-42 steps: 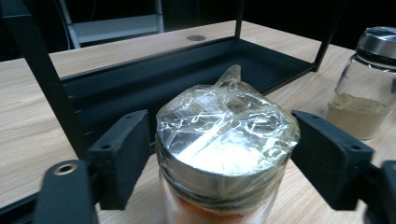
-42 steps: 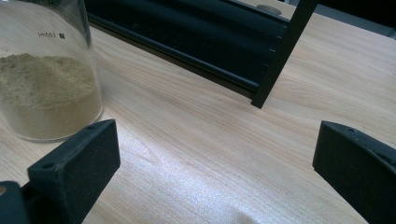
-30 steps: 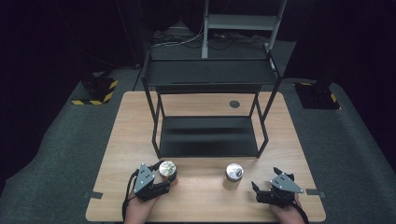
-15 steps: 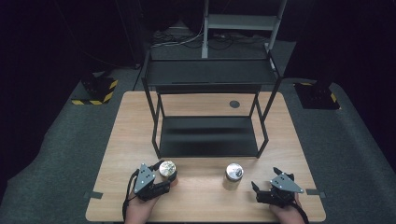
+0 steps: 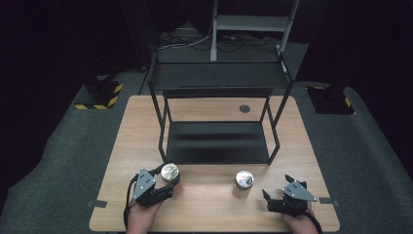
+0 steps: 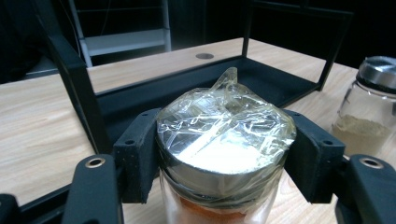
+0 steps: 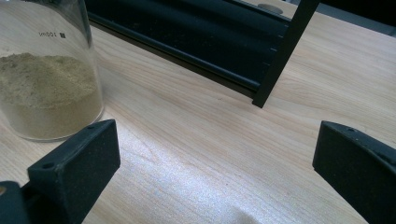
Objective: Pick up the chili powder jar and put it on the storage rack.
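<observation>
A glass jar of orange powder [image 6: 224, 154] with a metal lid under crinkled clear film stands near the table's front left [image 5: 170, 173]. My left gripper [image 5: 168, 187] [image 6: 224, 163] is shut on it, both black pads pressed to the lid's sides. A second jar [image 5: 243, 181] holds tan powder under a silver lid; it stands at front centre-right [image 6: 369, 112] [image 7: 46, 79]. At the front right, my right gripper [image 5: 275, 192] [image 7: 219, 163] rests open on the wood. The tan jar sits just outside its left pad, and only bare wood lies between the jaws.
A black two-tier metal rack [image 5: 219, 122] stands on the wooden table [image 5: 214, 214] behind both jars, its front legs close to them. A small round hole [image 5: 244, 108] marks the tabletop behind the rack. Grey carpet surrounds the table.
</observation>
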A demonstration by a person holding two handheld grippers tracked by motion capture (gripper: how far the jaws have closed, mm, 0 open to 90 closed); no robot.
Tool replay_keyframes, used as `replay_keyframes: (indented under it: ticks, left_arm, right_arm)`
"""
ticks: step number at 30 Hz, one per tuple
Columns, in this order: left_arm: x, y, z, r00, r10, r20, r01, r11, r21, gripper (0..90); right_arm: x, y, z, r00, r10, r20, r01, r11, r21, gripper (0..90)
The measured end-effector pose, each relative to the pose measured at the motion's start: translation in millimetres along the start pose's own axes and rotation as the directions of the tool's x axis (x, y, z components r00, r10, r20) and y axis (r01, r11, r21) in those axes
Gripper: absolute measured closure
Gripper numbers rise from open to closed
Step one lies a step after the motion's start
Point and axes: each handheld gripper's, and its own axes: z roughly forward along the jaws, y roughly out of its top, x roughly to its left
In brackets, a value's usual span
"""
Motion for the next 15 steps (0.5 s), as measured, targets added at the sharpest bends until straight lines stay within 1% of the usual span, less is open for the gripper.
replay_keyframes:
  ticks: [5, 6, 7, 12, 13, 15]
  left_arm:
    - [1.1, 10.5, -3.3, 0.9999, 0.01, -0.008, -0.011, 0.9998, -0.014, 34.6]
    - [1.1, 10.5, -3.3, 0.9999, 0.01, -0.008, -0.011, 0.9998, -0.014, 34.6]
    - [1.8, 14.7, -4.2, 0.9998, 0.016, -0.007, -0.016, 0.9997, -0.019, 34.6]
    - [1.4, 25.5, -5.6, 0.9997, 0.02, -0.011, -0.02, 0.9992, -0.034, 34.6]
    - [1.4, 25.5, -5.6, 0.9997, 0.02, -0.011, -0.02, 0.9992, -0.034, 34.6]
    - [0.8, 31.5, -5.2, 0.9996, 0.026, -0.013, -0.026, 0.9988, -0.042, 34.6]
  right_arm:
    - [0.1, 0.3, 0.1, 1.0, 0.0, 0.0, 0.0, 1.0, 0.001, 0.0]
    - [0.1, 0.3, 0.1, 1.0, 0.0, 0.0, 0.0, 1.0, 0.001, 0.0]
    - [0.1, 0.0, 0.0, 1.0, 0.0, 0.001, 0.0, 1.0, 0.0, 0.0]
    - [0.4, 0.2, 0.1, 1.0, -0.002, 0.001, 0.002, 1.0, 0.001, 0.0]
    - [0.4, 0.2, 0.1, 1.0, -0.002, 0.001, 0.002, 1.0, 0.001, 0.0]
    - [0.2, 0.1, 0.0, 1.0, -0.001, 0.001, 0.001, 1.0, 0.0, 0.0]
